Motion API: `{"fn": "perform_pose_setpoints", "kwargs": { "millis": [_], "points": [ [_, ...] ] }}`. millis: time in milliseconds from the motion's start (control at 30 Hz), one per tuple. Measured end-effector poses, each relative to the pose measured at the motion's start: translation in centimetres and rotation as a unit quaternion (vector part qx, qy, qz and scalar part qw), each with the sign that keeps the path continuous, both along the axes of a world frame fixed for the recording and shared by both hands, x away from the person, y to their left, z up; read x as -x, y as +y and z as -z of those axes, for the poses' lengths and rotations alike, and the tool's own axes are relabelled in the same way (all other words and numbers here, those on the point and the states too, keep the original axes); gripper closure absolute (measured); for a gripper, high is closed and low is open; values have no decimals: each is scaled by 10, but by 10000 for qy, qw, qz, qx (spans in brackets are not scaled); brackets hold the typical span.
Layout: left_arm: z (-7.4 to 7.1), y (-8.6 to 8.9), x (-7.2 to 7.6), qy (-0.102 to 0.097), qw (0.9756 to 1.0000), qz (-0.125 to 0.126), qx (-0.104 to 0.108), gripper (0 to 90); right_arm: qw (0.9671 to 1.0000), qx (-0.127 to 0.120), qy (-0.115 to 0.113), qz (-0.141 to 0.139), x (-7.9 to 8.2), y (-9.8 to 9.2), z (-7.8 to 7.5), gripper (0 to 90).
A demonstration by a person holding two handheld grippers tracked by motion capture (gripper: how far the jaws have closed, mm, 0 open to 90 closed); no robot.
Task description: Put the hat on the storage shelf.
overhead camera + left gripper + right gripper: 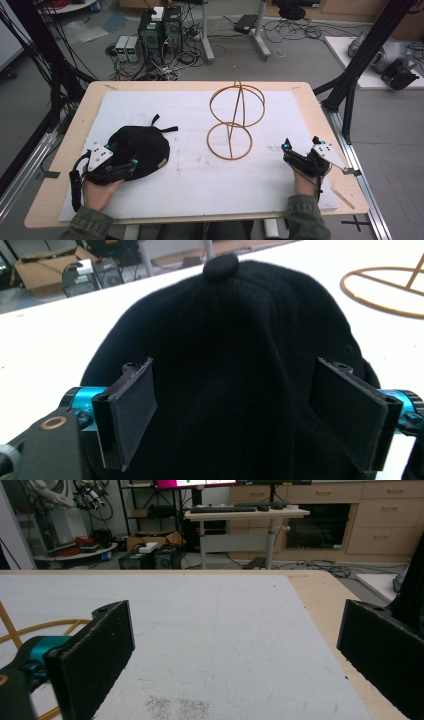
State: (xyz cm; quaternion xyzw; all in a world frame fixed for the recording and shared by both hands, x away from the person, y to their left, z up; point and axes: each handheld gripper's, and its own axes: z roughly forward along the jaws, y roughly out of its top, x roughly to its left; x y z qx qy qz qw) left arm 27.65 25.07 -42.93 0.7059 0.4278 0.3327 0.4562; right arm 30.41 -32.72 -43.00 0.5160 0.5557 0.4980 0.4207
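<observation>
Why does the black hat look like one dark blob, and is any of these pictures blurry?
In the left gripper view the black cap sits close and swallows light, so only faint seams show. In the right gripper view the near jaws look soft while the far room stays sharper. The high view is evenly lit, with soft shadows on the white mat.

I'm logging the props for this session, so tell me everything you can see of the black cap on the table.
The black cap is soft, ribbed-looking fabric with a round button on its crown and a strap poking out at the back. It lies crown-up on the white mat, on the left side, apart from the gold wire stand. The left hand-held gripper is at its near edge, open, jaws straddling the cap; whether they touch it is unclear.
</observation>
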Motion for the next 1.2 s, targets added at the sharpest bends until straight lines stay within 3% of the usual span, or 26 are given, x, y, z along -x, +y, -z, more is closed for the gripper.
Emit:
{"fn": "perform_pose_setpoints", "kwargs": {
  "millis": [200, 467, 700, 933, 1000, 1133, 1200],
  "points": [
    [0, -1, 0, 177, 9998, 48, 10, 270, 10000, 19, -3, -16, 0, 1, 0, 9],
    [0, 1, 0, 236, 9996, -64, 115, 351, 10000, 34, -39, -31, 0, 1, 0, 9],
    [1, 0, 1, 240, 9996, 31, 108, 566, 10000, 28, -35, -22, 0, 1, 0, 9],
    [0, -1, 2, 243, 9996, 105, 60, 709, 10000, 53, -31, -22, 1, 2, 0, 9],
    [0, -1, 3, 225, 9997, 118, 65, 827, 10000, 43, -28, -21, 1, 3, 0, 9],
    [0, -1, 4, 170, 9998, 96, 26, 873, 10000, 57, -20, -18, 1, 2, 0, 9],
    [1, -2, 6, 51, 9999, 93, -34, 876, 10000, 33, -28, -19, 1, 3, 0, 9]
  ]
}}
